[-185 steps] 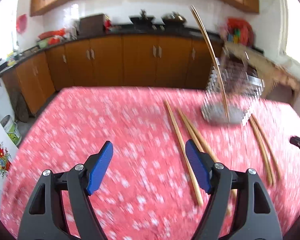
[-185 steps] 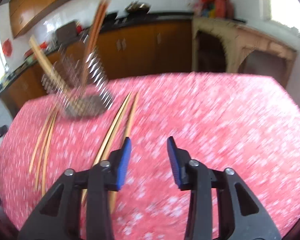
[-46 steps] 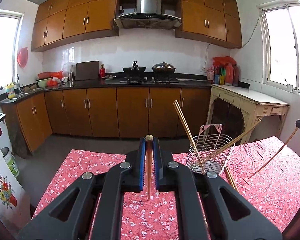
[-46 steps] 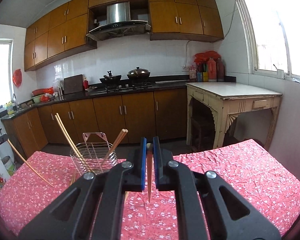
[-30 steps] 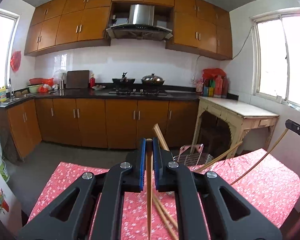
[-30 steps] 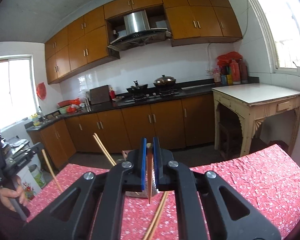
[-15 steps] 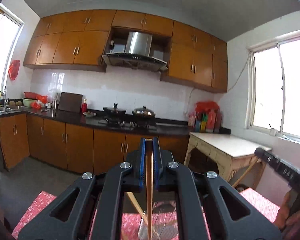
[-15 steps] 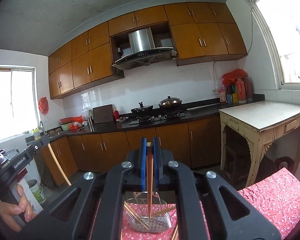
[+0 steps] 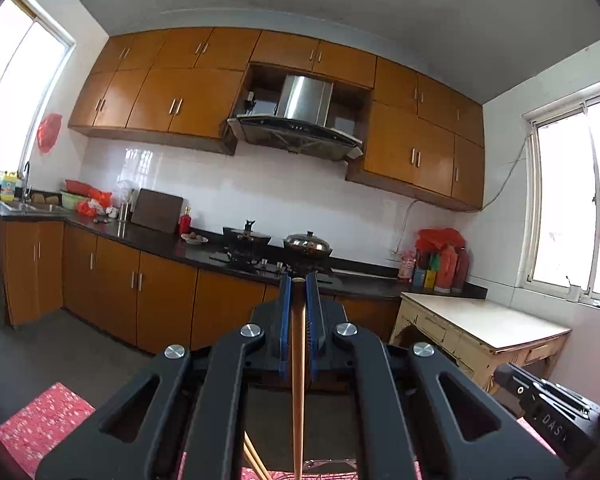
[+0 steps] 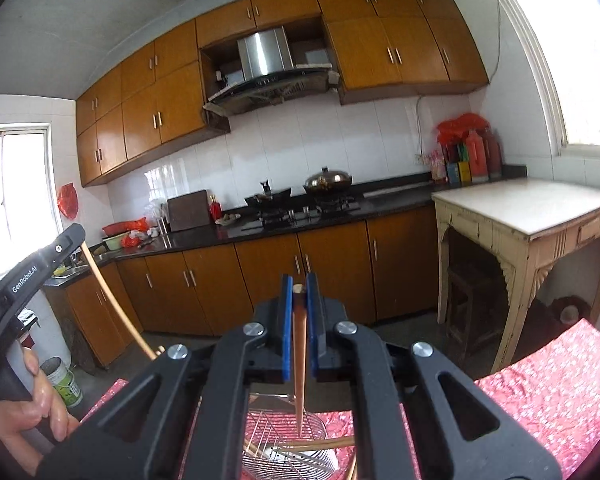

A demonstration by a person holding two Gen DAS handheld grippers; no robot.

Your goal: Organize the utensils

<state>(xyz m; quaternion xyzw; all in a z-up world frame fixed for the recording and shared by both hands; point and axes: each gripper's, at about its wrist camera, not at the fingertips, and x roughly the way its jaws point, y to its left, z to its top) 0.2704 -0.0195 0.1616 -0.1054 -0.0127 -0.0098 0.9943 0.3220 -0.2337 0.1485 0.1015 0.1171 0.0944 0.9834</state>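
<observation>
The right gripper (image 10: 299,286) was clamped on a chopstick (image 10: 299,360), its blue pads (image 10: 286,320) pressed against either side of the stick. The chopstick ran down between the fingers, its blunt end level with the fingertips and its thin point hanging just over the open top of the wire basket (image 10: 288,444). Whether the point touched the wires could not be told. More chopsticks (image 10: 320,445) lay slanted inside the basket, and the basket stood on the red cloth (image 10: 548,400) directly below the gripper.

The left gripper (image 9: 299,278) was likewise closed on a chopstick (image 9: 298,380), which ran straight down between its pads (image 9: 285,320) to the bottom edge of the view. Just left of it, low down, the tips of two other chopsticks (image 9: 254,462) showed, and beside them a sliver of the basket rim (image 9: 328,463). A corner of the red cloth (image 9: 40,424) showed at lower left.

In the right wrist view the left gripper (image 10: 32,268) appeared at the left edge in a hand (image 10: 28,412), with its chopstick (image 10: 116,304) slanting down toward the basket. In the left wrist view part of the right gripper (image 9: 548,408) sat at lower right.

Farther off stood a pale side table (image 10: 532,216). Beyond it ran brown cabinets (image 10: 260,276) under a dark counter (image 9: 172,246), with a wok (image 10: 328,180) on the stove and a hood (image 9: 300,120) above.
</observation>
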